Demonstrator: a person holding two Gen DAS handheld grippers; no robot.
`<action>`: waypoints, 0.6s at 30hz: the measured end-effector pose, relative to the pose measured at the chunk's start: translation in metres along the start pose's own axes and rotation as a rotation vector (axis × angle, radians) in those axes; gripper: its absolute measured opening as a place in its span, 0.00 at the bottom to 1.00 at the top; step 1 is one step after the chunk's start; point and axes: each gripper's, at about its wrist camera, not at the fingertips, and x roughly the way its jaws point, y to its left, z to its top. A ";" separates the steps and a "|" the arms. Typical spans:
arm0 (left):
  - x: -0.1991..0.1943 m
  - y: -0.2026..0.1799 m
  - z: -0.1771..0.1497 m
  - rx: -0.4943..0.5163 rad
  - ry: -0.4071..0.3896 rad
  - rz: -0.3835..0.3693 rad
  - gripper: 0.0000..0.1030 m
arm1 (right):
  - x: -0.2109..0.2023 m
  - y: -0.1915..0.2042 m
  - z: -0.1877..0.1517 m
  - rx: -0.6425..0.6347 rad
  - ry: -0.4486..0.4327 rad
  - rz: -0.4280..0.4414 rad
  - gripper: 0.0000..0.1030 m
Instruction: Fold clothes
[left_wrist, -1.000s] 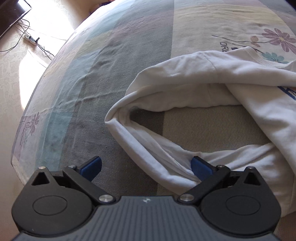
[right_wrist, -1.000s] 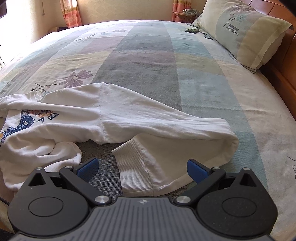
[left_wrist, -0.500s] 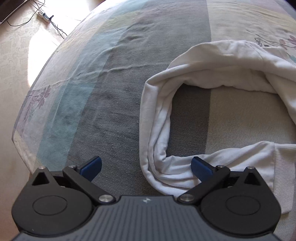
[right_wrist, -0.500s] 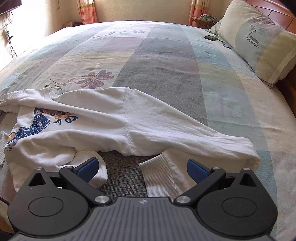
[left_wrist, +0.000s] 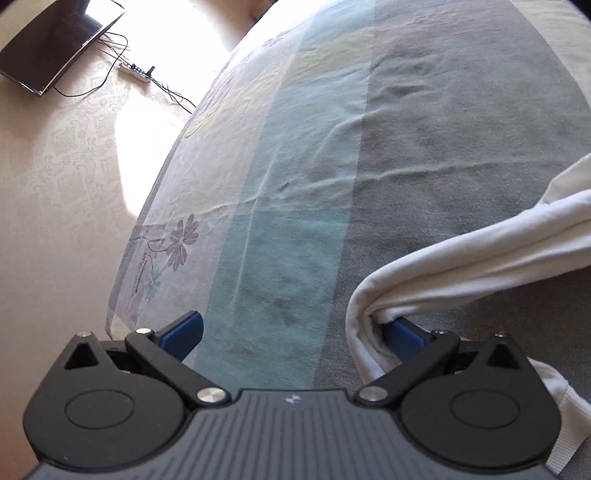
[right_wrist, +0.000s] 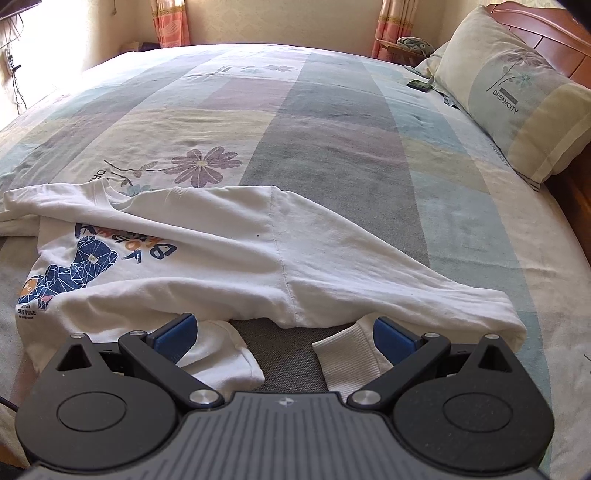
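Observation:
A white sweatshirt with a blue bear print lies crumpled on the patchwork bedspread. My right gripper is open at its near edge. The ribbed cuff lies beside the right fingertip, and a folded bit of hem beside the left one. In the left wrist view, my left gripper is open low over the bedspread. A white sleeve loops around its right pad. Nothing lies between its jaws but bedspread.
A pillow leans on the wooden headboard at the far right, with a small dark device next to it. The bed's edge drops to the floor, where a dark screen and a power strip lie.
The left gripper has swung left toward the bed's edge, so the sleeve loop now sits only at its right finger. The right gripper has drawn back, and more of the print shows.

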 end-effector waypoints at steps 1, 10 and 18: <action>0.002 0.001 0.004 0.018 -0.032 0.020 1.00 | 0.000 0.005 0.001 -0.002 0.001 -0.005 1.00; 0.029 0.003 -0.024 -0.088 0.018 -0.230 1.00 | 0.001 0.046 0.011 -0.037 0.017 -0.022 1.00; 0.046 0.055 -0.034 -0.090 0.072 0.000 1.00 | 0.003 0.064 0.023 -0.085 0.000 -0.007 1.00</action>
